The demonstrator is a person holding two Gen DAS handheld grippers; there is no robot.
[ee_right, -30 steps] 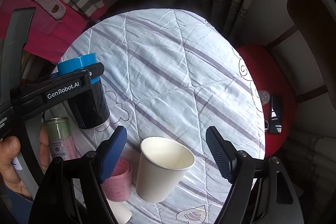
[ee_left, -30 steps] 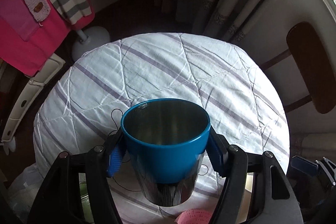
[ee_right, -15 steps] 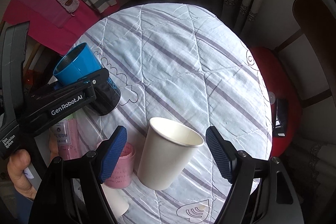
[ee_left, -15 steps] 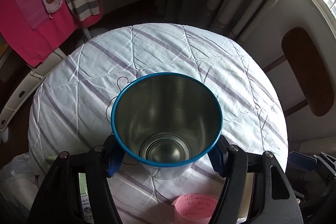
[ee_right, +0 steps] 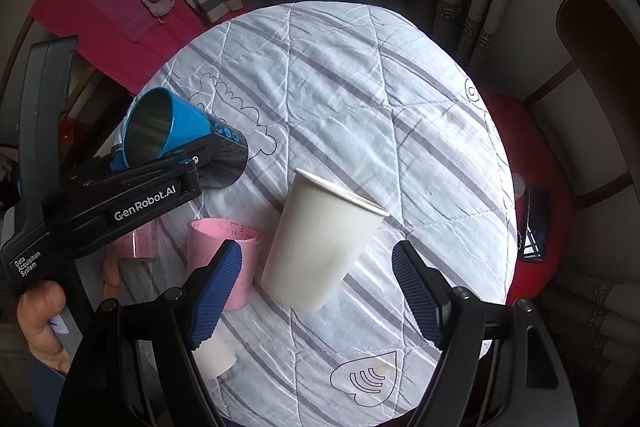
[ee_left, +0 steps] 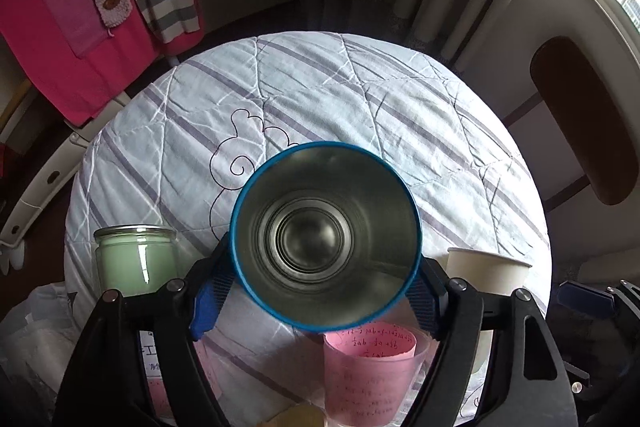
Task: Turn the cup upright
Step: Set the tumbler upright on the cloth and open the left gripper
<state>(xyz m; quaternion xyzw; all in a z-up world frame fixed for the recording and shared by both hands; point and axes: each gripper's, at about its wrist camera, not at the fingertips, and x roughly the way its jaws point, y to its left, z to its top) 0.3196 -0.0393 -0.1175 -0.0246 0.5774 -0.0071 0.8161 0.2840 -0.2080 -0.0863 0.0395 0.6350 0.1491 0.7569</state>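
My left gripper [ee_left: 316, 291] is shut on a blue metal cup [ee_left: 324, 235]; I look straight into its steel inside. In the right wrist view the blue cup [ee_right: 180, 143] is tilted, mouth toward the upper left, held above the quilted round table [ee_right: 360, 99] by the left gripper [ee_right: 168, 167]. My right gripper [ee_right: 316, 291] is open, its blue pads on either side of an upright white paper cup [ee_right: 320, 243] without touching it.
A pink paper-lined cup [ee_right: 224, 247] stands left of the white cup, also in the left wrist view [ee_left: 372, 371]. A green jar [ee_left: 136, 259] stands at the table's left. A wooden chair [ee_right: 600, 67] with a red seat is on the right.
The left gripper has tipped the blue cup further, its mouth now pointing back at the left camera. Both cameras have pulled back and risen slightly; the right gripper stays open.
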